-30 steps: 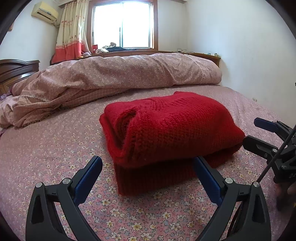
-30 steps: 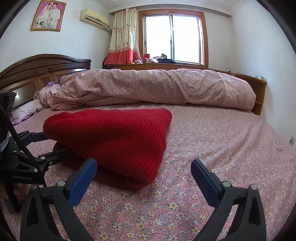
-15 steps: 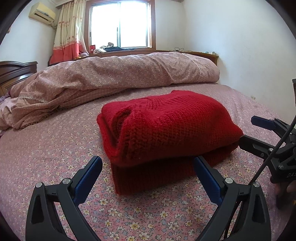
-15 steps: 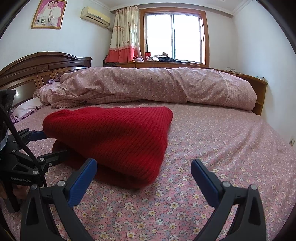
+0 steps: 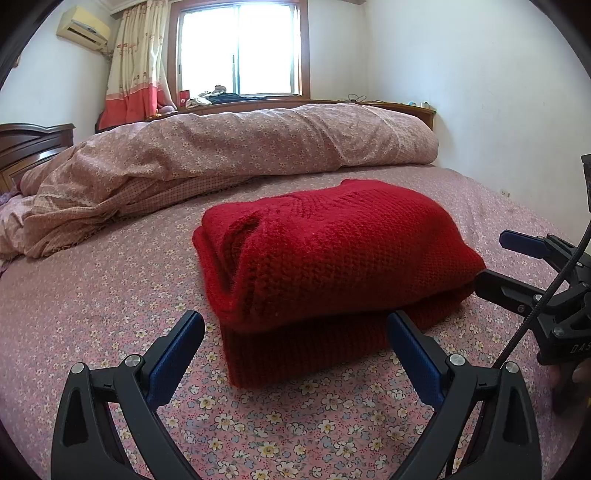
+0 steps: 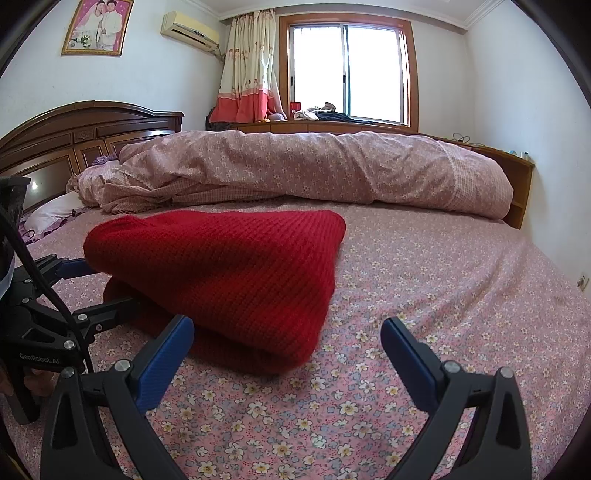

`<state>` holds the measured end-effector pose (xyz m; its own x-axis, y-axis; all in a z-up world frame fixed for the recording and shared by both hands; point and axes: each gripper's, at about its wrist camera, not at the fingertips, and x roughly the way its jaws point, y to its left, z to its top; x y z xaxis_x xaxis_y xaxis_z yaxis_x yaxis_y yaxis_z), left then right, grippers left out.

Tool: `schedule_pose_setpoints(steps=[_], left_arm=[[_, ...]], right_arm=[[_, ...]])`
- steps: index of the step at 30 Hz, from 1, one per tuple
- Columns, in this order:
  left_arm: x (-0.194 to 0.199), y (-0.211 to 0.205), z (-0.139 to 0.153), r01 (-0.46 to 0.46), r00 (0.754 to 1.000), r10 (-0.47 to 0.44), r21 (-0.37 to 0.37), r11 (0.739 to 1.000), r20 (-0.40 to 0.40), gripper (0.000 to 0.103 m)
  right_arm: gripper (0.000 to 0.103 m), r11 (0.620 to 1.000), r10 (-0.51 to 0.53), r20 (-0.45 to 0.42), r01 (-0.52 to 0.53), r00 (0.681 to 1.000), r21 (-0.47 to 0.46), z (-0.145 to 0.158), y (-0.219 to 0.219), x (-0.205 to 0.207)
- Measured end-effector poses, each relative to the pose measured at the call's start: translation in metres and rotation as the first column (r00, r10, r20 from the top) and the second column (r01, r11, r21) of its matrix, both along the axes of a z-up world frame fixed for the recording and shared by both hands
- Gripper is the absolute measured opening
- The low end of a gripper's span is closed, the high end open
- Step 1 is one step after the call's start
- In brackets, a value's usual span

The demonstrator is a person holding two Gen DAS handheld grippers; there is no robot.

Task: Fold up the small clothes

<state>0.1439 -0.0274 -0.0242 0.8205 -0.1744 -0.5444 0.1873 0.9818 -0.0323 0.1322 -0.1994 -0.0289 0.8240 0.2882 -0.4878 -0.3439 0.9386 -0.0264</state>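
Lying folded on the floral bed point(image 5: 92, 295), the red sweater point(image 5: 332, 258) sat centre frame, just beyond the left hand-held gripper point(image 5: 295, 354), whose jaws gaped empty. The right hand-held gripper point(image 6: 286, 352), equally wide and empty, saw it left of centre; only that view showed the headboard point(image 6: 74, 140) and portrait point(image 6: 98, 26).

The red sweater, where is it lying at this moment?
The folded red sweater lies on the floral sheet, in front of the rolled quilt; it is centre in the left wrist view and left of centre in the right wrist view.
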Motion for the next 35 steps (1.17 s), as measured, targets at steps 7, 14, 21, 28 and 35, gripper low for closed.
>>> schedule_pose_setpoints(steps=[7, 14, 21, 28, 35], left_arm=[[-0.0003, -0.0001, 0.0000, 0.000, 1.000, 0.000, 0.000, 1.000, 0.001, 0.096], [0.0004, 0.0001, 0.0002, 0.006, 1.000, -0.006, 0.005, 1.000, 0.002, 0.096], [0.0003, 0.0000, 0.0003, 0.006, 1.000, -0.006, 0.005, 1.000, 0.002, 0.096], [0.0004, 0.0003, 0.0000, 0.010, 1.000, -0.010, 0.004, 1.000, 0.002, 0.096], [0.0003, 0.0004, -0.0007, 0.013, 1.000, -0.013, 0.006, 1.000, 0.003, 0.096]], right_arm=[[0.103, 1.000, 0.001, -0.008, -0.001, 1.000, -0.002, -0.0011, 0.0013, 0.0022], [0.103, 1.000, 0.003, -0.008, -0.003, 1.000, -0.002, -0.0008, 0.0018, 0.0031], [0.103, 1.000, 0.002, -0.010, -0.002, 1.000, -0.003, -0.0008, 0.0017, 0.0030], [0.103, 1.000, 0.003, -0.015, -0.003, 1.000, -0.004, -0.0012, 0.0016, 0.0037], [0.103, 1.000, 0.003, -0.016, -0.003, 1.000, -0.006, -0.0018, 0.0020, 0.0037]])
